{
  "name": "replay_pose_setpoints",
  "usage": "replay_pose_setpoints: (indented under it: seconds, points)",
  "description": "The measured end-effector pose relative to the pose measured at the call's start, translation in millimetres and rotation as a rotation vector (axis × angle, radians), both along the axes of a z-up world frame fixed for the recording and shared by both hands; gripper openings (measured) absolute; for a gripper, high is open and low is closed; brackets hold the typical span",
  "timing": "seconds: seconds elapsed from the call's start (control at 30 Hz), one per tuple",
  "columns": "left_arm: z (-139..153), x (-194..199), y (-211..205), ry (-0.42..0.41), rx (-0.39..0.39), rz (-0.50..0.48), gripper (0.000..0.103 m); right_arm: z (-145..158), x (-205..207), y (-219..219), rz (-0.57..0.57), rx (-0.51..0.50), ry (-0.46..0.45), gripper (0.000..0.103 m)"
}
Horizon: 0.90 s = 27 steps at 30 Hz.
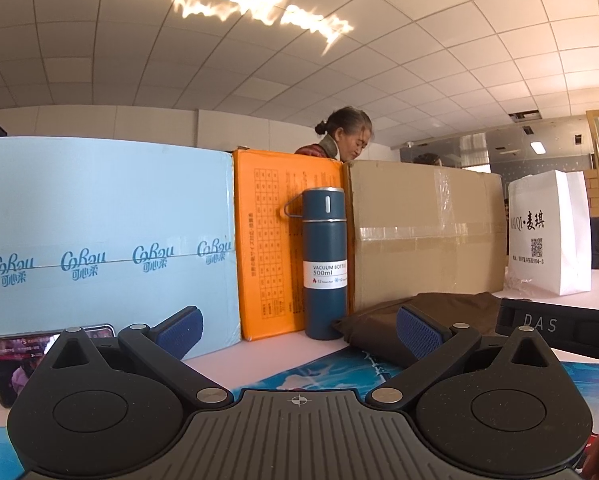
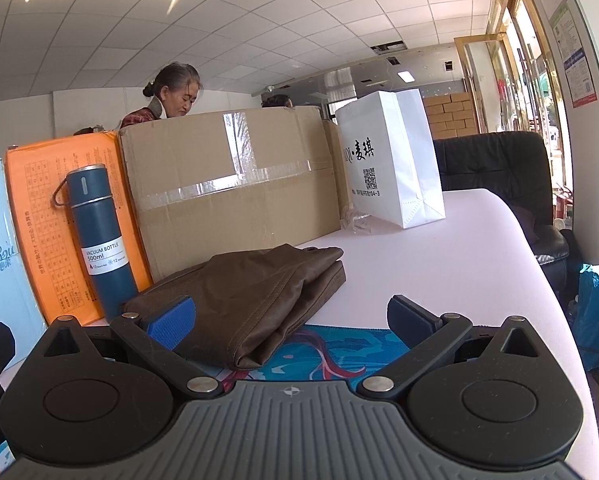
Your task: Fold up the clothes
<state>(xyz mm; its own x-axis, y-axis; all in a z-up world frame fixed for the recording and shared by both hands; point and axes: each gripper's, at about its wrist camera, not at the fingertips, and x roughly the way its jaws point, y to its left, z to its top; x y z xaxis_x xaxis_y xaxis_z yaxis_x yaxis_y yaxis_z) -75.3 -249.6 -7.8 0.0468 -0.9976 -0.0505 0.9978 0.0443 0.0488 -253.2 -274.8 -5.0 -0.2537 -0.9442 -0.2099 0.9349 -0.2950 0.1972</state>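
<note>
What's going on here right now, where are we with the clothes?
A person holds both grippers low over the table, and neither holds anything. The left gripper and right gripper are both open. The brown garment lies already folded into a compact bundle, partly on the blue patterned mat, in front of the cardboard box and beside the blue vacuum bottle. Another person stands behind the boxes.

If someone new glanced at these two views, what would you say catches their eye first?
Probably the folded brown garment lying on the white table, partly over the blue patterned mat, just ahead of the open right gripper. Next, the upright blue vacuum bottle standing against the orange box, beside the large cardboard box.
</note>
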Motion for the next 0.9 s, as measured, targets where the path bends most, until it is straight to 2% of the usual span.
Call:
replay_pose_setpoints:
  seconds: [0.9]
  points:
    - [-0.4,0.4,0.7,0.000,0.008,0.001,0.103,0.1,0.1,-0.8,0.010,0.007,-0.001,0.103]
